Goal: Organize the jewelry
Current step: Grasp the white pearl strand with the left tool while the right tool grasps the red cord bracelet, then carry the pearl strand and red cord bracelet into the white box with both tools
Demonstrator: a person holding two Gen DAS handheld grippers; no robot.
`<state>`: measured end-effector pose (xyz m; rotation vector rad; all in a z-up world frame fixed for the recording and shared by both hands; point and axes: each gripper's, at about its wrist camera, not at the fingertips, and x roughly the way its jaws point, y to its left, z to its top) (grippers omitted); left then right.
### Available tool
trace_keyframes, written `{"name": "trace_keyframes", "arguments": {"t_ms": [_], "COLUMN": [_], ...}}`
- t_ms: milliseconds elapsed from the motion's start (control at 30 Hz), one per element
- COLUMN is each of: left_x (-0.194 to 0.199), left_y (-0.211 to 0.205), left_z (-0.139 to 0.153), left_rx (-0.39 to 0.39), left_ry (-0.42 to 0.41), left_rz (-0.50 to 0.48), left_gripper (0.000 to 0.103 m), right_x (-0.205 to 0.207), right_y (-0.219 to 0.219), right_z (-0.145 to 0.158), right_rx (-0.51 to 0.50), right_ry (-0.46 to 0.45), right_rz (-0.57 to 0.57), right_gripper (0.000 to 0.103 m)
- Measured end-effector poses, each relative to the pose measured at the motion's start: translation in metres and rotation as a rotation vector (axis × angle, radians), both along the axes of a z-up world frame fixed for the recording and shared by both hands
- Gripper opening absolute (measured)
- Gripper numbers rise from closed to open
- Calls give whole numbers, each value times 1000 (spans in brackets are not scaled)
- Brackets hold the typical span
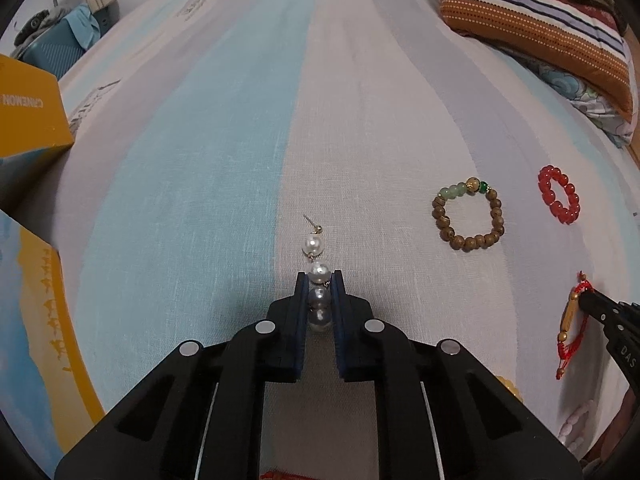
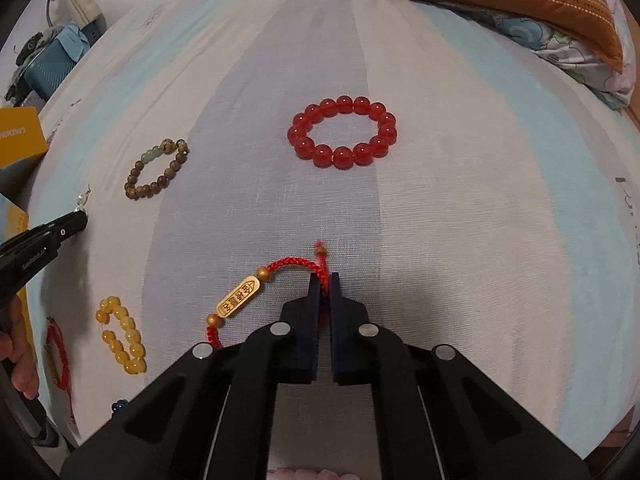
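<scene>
The left gripper (image 1: 319, 280) is clenched on a pearl drop earring (image 1: 316, 280) lying on the striped bedsheet (image 1: 224, 152); the right gripper (image 2: 324, 280) is clamped on the red cord bracelet (image 2: 256, 292) with its gold plaque. A red bead bracelet (image 2: 342, 132) is seen ahead of it, a wooden bead bracelet (image 2: 156, 172) to the left, and a yellow bead bracelet (image 2: 120, 336) nearer.

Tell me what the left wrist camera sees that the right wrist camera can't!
Only the left wrist view shows the left gripper shut on the pearl earring. Only the right wrist view shows the yellow bead bracelet and the right gripper pinching the red cord bracelet. Both show the red bead bracelet and the brown wooden bead bracelet on the striped bedsheet.
</scene>
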<state>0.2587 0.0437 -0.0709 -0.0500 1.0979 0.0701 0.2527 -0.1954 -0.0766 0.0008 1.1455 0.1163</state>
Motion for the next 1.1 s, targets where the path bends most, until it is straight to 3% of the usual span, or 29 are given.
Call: {"name": "trace_keyframes", "arguments": {"t_ms": [1100], "left_x": [-43], "left_y": [-12], "left_z": [63], "left_rx": [5], "left_ry": [-120], "left_rz": [-36], "left_gripper": [11], "right_x": [-24], "right_y": [-2], "right_z": [60], "right_rx": [5], "right_ry": [-187], "right_rz": [-32], "right_gripper": [3]}}
